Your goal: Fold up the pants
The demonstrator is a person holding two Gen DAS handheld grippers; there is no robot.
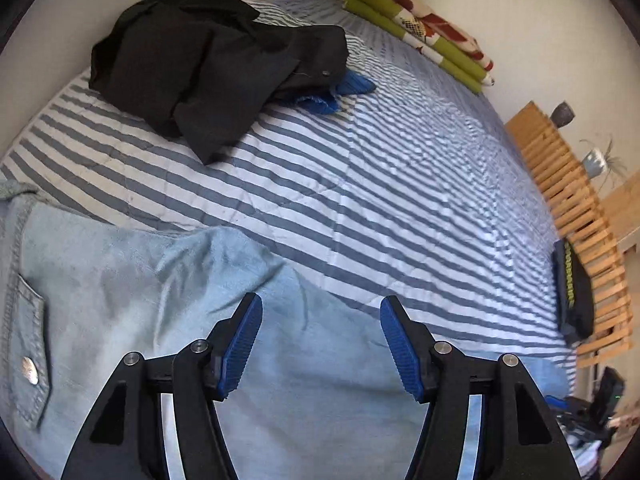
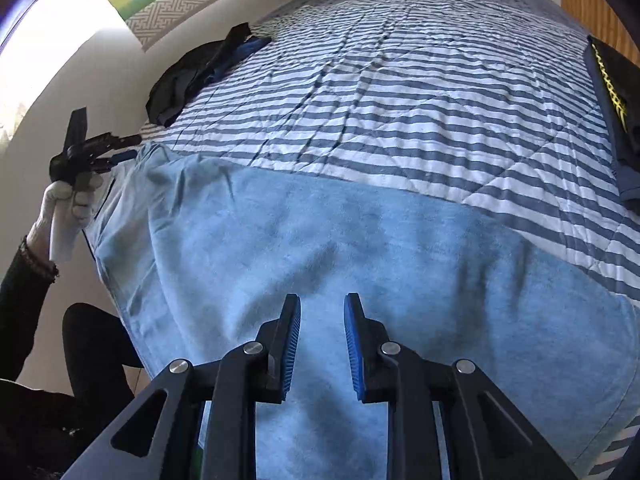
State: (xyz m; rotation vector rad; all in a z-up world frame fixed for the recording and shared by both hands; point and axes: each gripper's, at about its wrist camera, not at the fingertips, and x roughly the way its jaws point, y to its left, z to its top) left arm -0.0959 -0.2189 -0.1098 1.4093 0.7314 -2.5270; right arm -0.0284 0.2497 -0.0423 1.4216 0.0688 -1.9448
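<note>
Light blue denim pants (image 1: 120,280) lie spread over the near part of the striped bed (image 1: 380,184), with a pocket and metal button at the left. My left gripper (image 1: 320,304) hovers open just above the denim near its upper edge, nothing between its blue pads. In the right wrist view the same pants (image 2: 360,248) cover the near bed (image 2: 400,92). My right gripper (image 2: 322,300) hangs open over the middle of the cloth, its jaws a moderate gap apart. The left gripper (image 2: 128,148) shows at the far left by the pants' corner, held by a white-gloved hand (image 2: 66,208).
A heap of black clothes (image 1: 208,64) over something blue (image 1: 348,92) lies at the bed's far left. Green and red folded bedding (image 1: 420,28) sits at the head. A dark folded garment (image 1: 572,292) lies at the right edge beside a wooden slatted frame (image 1: 576,208).
</note>
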